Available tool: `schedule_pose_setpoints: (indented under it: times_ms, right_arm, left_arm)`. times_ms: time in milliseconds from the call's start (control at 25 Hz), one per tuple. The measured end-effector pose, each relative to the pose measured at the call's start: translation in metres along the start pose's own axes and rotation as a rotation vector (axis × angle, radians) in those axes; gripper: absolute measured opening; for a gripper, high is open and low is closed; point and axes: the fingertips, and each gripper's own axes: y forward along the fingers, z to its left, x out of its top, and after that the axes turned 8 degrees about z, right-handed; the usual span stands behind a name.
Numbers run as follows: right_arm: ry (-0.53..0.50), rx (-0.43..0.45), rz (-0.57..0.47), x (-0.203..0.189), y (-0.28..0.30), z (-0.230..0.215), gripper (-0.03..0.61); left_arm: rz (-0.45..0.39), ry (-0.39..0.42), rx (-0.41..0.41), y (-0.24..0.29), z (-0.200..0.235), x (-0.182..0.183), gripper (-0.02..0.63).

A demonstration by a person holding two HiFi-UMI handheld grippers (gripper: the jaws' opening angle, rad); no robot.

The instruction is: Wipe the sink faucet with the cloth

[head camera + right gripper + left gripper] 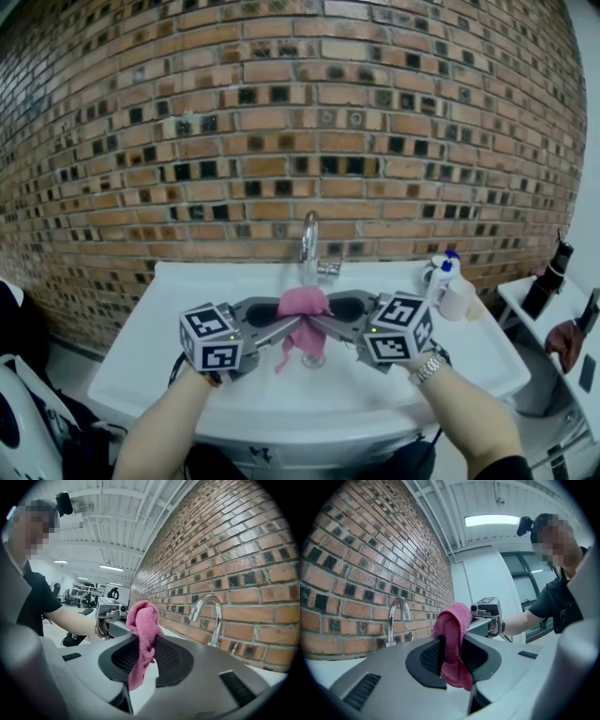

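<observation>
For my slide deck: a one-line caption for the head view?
A pink cloth clamped by left gripper and right gripper over the white sink, before the chrome faucet.

Head view looks down; opposed gripper views both closely show cloth [143, 620], faucet [216, 625].

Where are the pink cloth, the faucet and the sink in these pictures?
cloth [303, 306]: head view, on its bunched top.
faucet [308, 236]: head view, on the curved spout.
sink [142, 352]: head view, on the bare left rim.
</observation>
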Motion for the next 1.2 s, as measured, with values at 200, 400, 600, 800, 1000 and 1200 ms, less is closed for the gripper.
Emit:
schedule_pose_setpoints:
  times_ms: [200,400,600,800,1000,1200]
  right_arm:
    - [0.007,-0.074,-0.011,0.003,0.001,-0.012,0.097]
    - [0.025,-0.087,-0.028,0.002,0.004,-0.022,0.101]
    - [0.072,-0.145,-0.031,-0.006,0.001,-0.041,0.101]
    - [0.121,-0.204,-0.041,-0.012,0.0,-0.059,0.1]
    - [0.143,-0.261,-0.045,-0.017,0.008,-0.07,0.1]
    - [0.194,-0.348,-0.06,-0.025,0.009,-0.087,0.044]
  left_arm:
    - [0.012,0.034,0.077,0.001,0.012,0.003,0.077]
    - [0.009,0.036,0.142,-0.003,0.026,0.003,0.077]
    - [0.015,0.014,0.215,-0.012,0.048,-0.004,0.077]
    - [0.035,-0.014,0.294,-0.018,0.073,-0.015,0.077]
    - [0.039,-0.019,0.409,-0.023,0.101,-0.02,0.077]
    - [0.017,0.0,0.532,-0.03,0.126,-0.005,0.077]
